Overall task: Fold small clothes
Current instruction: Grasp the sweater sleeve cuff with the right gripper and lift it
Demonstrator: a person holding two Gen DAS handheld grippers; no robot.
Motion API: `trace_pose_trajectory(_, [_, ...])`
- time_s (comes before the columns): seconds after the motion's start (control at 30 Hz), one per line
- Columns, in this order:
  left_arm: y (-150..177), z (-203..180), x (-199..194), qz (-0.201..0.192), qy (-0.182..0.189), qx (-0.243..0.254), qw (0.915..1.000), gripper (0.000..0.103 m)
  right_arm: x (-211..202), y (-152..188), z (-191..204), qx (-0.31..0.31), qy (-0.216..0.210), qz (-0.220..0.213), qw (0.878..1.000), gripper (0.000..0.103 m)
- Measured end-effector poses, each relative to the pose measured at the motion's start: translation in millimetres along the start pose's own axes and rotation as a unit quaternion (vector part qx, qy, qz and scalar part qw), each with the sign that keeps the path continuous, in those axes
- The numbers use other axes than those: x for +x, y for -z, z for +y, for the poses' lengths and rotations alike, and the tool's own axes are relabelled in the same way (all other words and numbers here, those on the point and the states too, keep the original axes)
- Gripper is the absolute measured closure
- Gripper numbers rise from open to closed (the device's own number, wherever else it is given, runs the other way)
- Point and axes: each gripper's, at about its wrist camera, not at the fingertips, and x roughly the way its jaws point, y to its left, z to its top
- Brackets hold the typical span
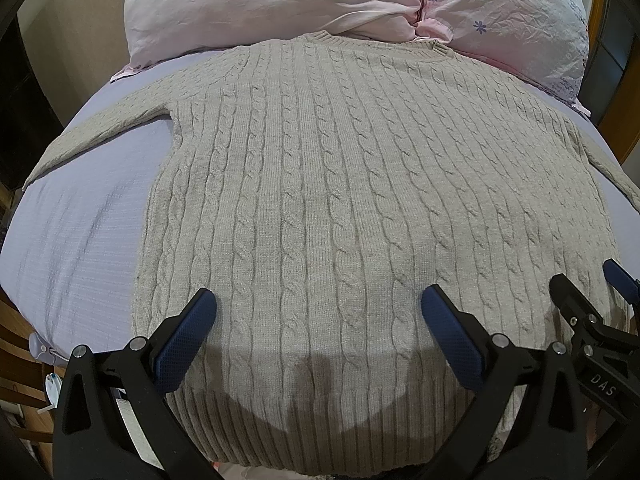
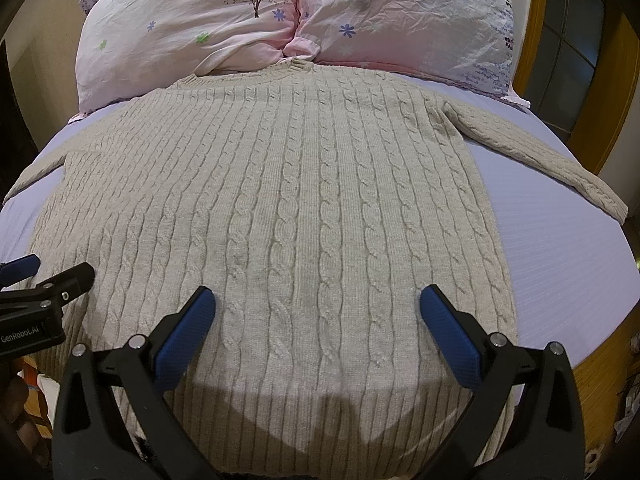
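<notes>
A beige cable-knit sweater (image 1: 320, 200) lies flat on the bed, collar far, ribbed hem near, both sleeves spread out to the sides; it also fills the right wrist view (image 2: 288, 208). My left gripper (image 1: 318, 308) is open and empty, hovering over the lower left part of the sweater near the hem. My right gripper (image 2: 316, 304) is open and empty over the lower right part. Each gripper shows at the edge of the other's view: the right one in the left wrist view (image 1: 592, 300), the left one in the right wrist view (image 2: 40, 276).
The sweater rests on a lavender sheet (image 1: 80, 232) covering the bed (image 2: 560, 264). Two pink floral pillows (image 1: 280, 4) (image 2: 400, 12) lie beyond the collar. A wooden door frame (image 2: 536, 40) stands at the far right. Clutter lies beside the bed at the lower left (image 1: 48, 392).
</notes>
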Motion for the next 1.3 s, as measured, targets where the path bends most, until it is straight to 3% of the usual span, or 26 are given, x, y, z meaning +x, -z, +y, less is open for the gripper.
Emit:
trace_pose_trajectory(0.2, [1.8, 0.3, -2.4, -0.017, 0.003, 0.007, 0.9998, 0.001, 0.9, -4.6, -12.6, -0.025, -0.039, -0.032, 0.998, 0.002])
trace_pose_trajectory(0.3, [7.1, 1.9, -6.3, -0.050, 0.012, 0.019, 0.9985, 0.001, -5.9, -21.7, -66.9, 0.046, -0.038, -0.059, 0.996, 0.002])
trace_pose_trajectory(0.37, [10.1, 4.7, -7.9, -0.061, 0.024, 0.028, 0.9974, 0.001, -11.4, -37.1, -132.6, 0.137, -0.017, -0.073, 0.988, 0.002])
trace_pose_trajectory(0.4, [9.6, 7.5, -8.6, -0.064, 0.037, 0.032, 0.9967, 0.001, -13.7, -41.1, -165.0, 0.185, -0.014, -0.078, 0.980, 0.002])
trace_pose_trajectory(0.43, [8.3, 10.1, -8.4, -0.067, 0.051, 0.031, 0.9960, 0.001, -15.8, -43.3, -212.6, 0.256, -0.010, -0.082, 0.963, 0.007])
trace_pose_trajectory(0.5, [3.2, 19.5, -10.6, -0.073, 0.101, 0.018, 0.9920, 0.001, -14.8, -41.8, -273.8, 0.348, -0.004, -0.072, 0.935, 0.024])
trace_pose_trajectory(0.53, [-0.1, 24.0, -11.3, -0.078, 0.126, 0.007, 0.9889, 0.001, -12.4, -38.8, -309.6, 0.401, -0.010, -0.069, 0.914, 0.033])
trace_pose_trajectory(0.57, [-4.3, 31.6, -12.3, -0.087, 0.157, -0.007, 0.9838, 0.001, -9.0, -35.4, -334.1, 0.438, -0.014, -0.067, 0.897, 0.038])
trace_pose_trajectory(0.67, [-10.5, 42.4, -16.5, -0.116, 0.200, -0.030, 0.9725, 0.001, 11.5, -23.8, -389.9, 0.529, -0.041, -0.046, 0.846, 0.051])
trace_pose_trajectory(0.73, [-17.8, 50.9, -17.4, -0.128, 0.217, -0.049, 0.9666, 0.001, 24.6, -19.5, -409.1, 0.561, -0.064, -0.043, 0.824, 0.058])
trace_pose_trajectory(0.8, [-25.0, 59.7, -14.1, -0.129, 0.227, -0.071, 0.9628, 0.001, 28.4, -21.8, -414.5, 0.568, -0.060, -0.045, 0.820, 0.062])
trace_pose_trajectory(0.93, [-34.2, 79.4, -8.7, -0.126, 0.247, -0.113, 0.9540, 0.001, 35.8, -17.5, -432.5, 0.605, -0.066, -0.062, 0.791, 0.079])
trace_pose_trajectory(1.2, [-40.9, 116.9, -17.8, -0.176, 0.168, -0.133, 0.9607, 0.001, 41.6, -12.1, -435.3, 0.627, -0.074, -0.074, 0.772, 0.083])
trace_pose_trajectory(1.23, [-40.4, 122.2, -19.2, -0.181, 0.168, -0.136, 0.9593, 0.001, 40.9, -11.3, -435.1, 0.627, -0.072, -0.076, 0.772, 0.084])
trace_pose_trajectory(1.27, [-39.8, 131.5, -21.9, -0.193, 0.165, -0.144, 0.9563, 0.001, 41.3, -12.5, -434.9, 0.624, -0.065, -0.075, 0.775, 0.098])
trace_pose_trajectory(1.3, [-39.1, 137.8, -24.3, -0.201, 0.162, -0.149, 0.9546, 0.001, 41.3, -14.1, -434.3, 0.617, -0.055, -0.077, 0.781, 0.098])
